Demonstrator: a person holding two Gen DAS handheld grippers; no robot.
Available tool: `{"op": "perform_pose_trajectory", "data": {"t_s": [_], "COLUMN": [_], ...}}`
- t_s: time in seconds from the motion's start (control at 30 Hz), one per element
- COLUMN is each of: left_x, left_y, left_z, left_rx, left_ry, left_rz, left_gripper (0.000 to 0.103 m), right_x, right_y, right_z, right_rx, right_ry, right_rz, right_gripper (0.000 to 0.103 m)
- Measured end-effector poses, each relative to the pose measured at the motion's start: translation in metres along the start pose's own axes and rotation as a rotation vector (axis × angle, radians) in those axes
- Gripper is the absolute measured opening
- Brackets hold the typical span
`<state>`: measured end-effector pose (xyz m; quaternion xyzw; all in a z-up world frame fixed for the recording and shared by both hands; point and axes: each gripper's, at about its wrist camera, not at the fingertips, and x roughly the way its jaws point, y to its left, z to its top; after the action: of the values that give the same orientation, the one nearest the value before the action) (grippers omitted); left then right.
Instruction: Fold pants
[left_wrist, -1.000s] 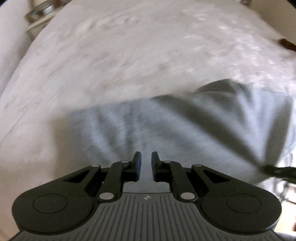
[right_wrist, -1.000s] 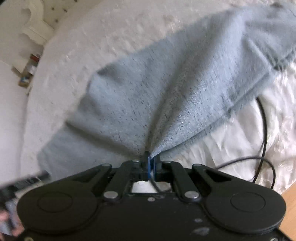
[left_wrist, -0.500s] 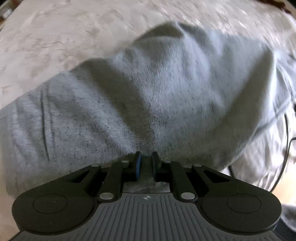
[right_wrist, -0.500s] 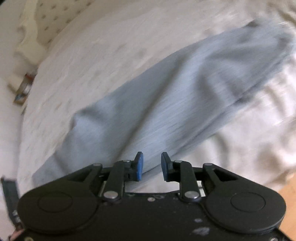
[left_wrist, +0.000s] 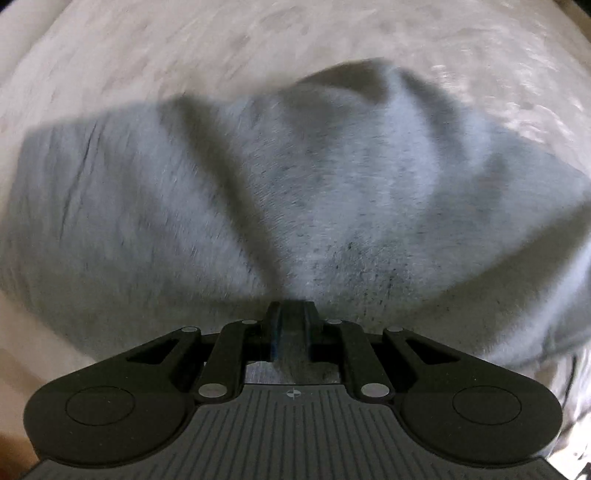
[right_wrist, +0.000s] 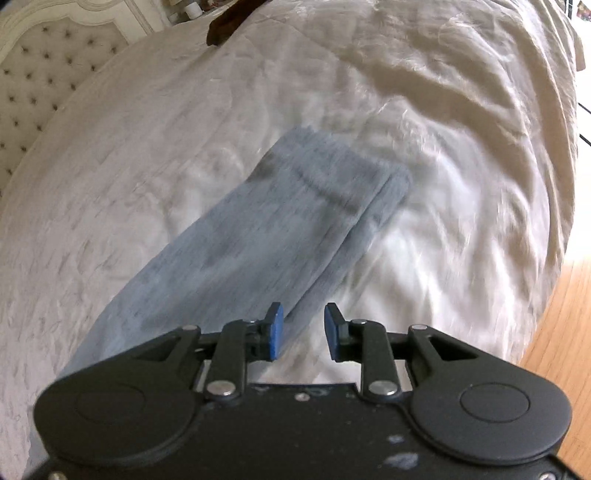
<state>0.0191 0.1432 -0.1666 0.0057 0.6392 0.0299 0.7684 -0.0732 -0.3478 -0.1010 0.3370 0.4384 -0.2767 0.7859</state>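
A white bedspread fills most of the right wrist view, rumpled into deep folds toward its right side and flatter, with a faint mottled pattern, toward its left. The same bedspread shows blurred across the top of the left wrist view. Beyond the bedspread's far left corner stands a cream tufted headboard with a carved frame. A dark brown object, too blurred to identify, lies at the bedspread's far edge, just right of the headboard. Small jars stand behind it. A wooden floor shows past the bedspread's right edge.
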Motion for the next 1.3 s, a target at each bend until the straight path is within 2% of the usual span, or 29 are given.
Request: {"op": "perform_pose_trajectory", "data": {"t_s": [0.17,0.5,0.53,0.6,0.73,0.8,0.87,0.93,1.0,1.07,1.1,1.13,1.2,1.3], "left_x": [0.004,0.004,0.003,0.004,0.000,-0.002,-0.003,-0.001,-0.002,-0.005,-0.008,-0.013,-0.026,-0.043], "left_y": [0.002,-0.012,-0.012,-0.010,-0.010,-0.010,-0.008,-0.007,-0.006,-0.005,-0.004,-0.003,0.001,0.006], "left_z": [-0.001,-0.003,-0.003,-0.003,-0.005,-0.005,-0.005,-0.005,-0.005,-0.004,-0.005,-0.004,-0.003,0.007], "left_rx": [-0.061,-0.090,-0.090,-0.090,-0.084,-0.082,-0.080,-0.076,-0.064,-0.055,-0.059,-0.069,-0.076,-0.049], "left_ry": [-0.015,-0.034,-0.034,-0.035,-0.039,-0.051,-0.059,-0.054,-0.050,-0.048,-0.052,-0.063,-0.100,-0.166], "left_rz": [0.027,0.082,0.083,0.081,0.087,0.092,0.091,0.090,0.087,0.083,0.083,0.086,0.083,0.081], "left_gripper": [0.012,0.012,0.012,0.012,0.012,0.012,0.012,0.012,0.012,0.012,0.012,0.012,0.013,0.013], "right_x": [0.013,0.053,0.056,0.063,0.042,0.037,0.047,0.058,0.063,0.059,0.054,0.048,0.035,0.012], "right_y": [-0.003,-0.012,-0.012,-0.007,0.006,0.001,-0.009,-0.012,-0.009,-0.008,-0.009,-0.007,0.000,0.016], "right_z": [0.021,0.043,0.045,0.050,0.055,0.055,0.054,0.052,0.053,0.057,0.058,0.057,0.056,0.052], "right_rx": [-0.024,0.000,0.000,-0.028,-0.184,-0.197,-0.185,-0.186,-0.187,-0.151,-0.139,-0.136,-0.158,-0.192], "right_ry": [0.014,0.097,0.097,0.093,0.042,0.039,0.071,0.094,0.097,0.103,0.096,0.080,0.043,-0.004], "right_rz": [0.045,0.060,0.067,0.067,0.050,0.021,-0.017,-0.017,-0.018,-0.030,-0.034,-0.042,-0.061,-0.013], "right_gripper": [0.036,0.036,0.035,0.005,0.003,0.003,0.003,0.003,0.005,0.018,0.029,0.033,0.034,0.034]}}
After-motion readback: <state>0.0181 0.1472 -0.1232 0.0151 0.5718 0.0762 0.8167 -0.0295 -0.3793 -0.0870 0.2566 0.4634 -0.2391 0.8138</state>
